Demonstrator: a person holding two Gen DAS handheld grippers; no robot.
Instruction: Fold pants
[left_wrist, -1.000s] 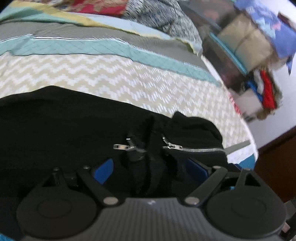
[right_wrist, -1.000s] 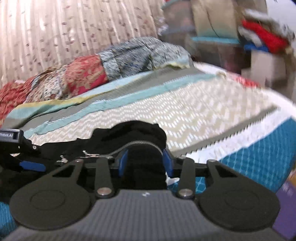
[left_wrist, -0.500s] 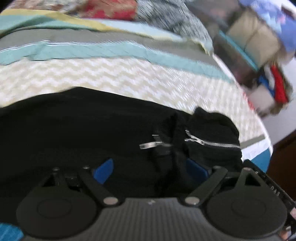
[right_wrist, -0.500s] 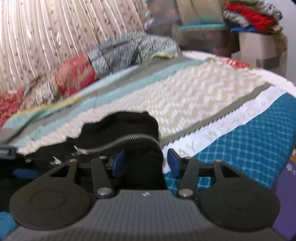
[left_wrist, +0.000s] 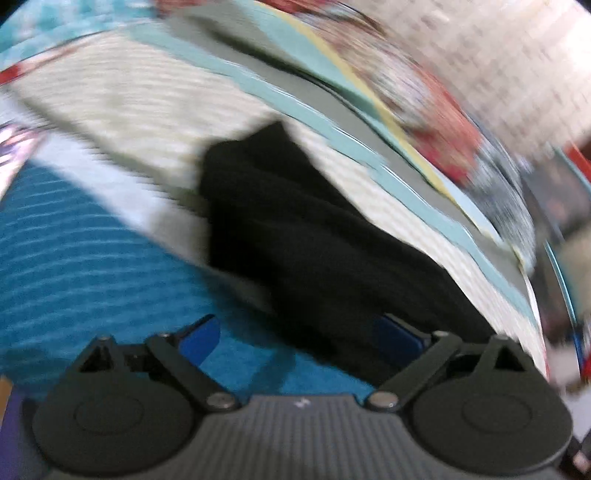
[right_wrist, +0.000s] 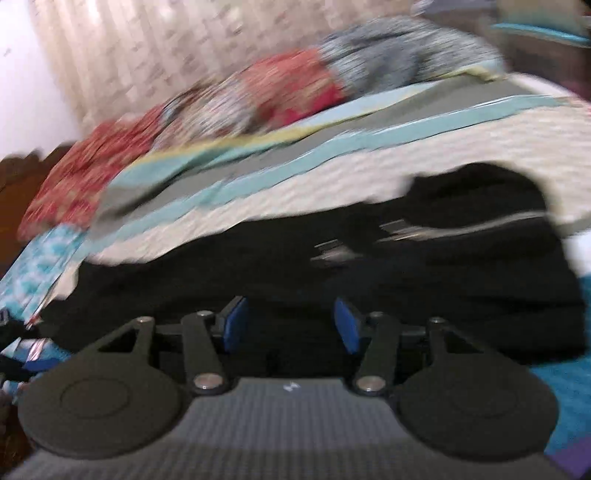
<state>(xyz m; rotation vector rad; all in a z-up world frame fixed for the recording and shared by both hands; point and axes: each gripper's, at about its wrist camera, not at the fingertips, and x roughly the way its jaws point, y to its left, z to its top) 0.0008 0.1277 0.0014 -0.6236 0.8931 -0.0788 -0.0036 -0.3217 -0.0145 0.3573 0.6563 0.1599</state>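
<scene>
Step in hand, as judged: regrasp after a release. Take the next hold at a clean outer edge of the pants (left_wrist: 317, 243), both layers together, and carry it over level so the fold lands square.

The black pants lie on the patterned bedspread (left_wrist: 122, 122), running from frame centre to lower right in the left view. Left gripper (left_wrist: 301, 338): jaws just widened, spread wide, clamping nothing (cloth lies by the right pad). Right gripper (right_wrist: 291, 323): jaws parted over the cloth near the zipper (right_wrist: 461, 227), pads not pressing.
</scene>
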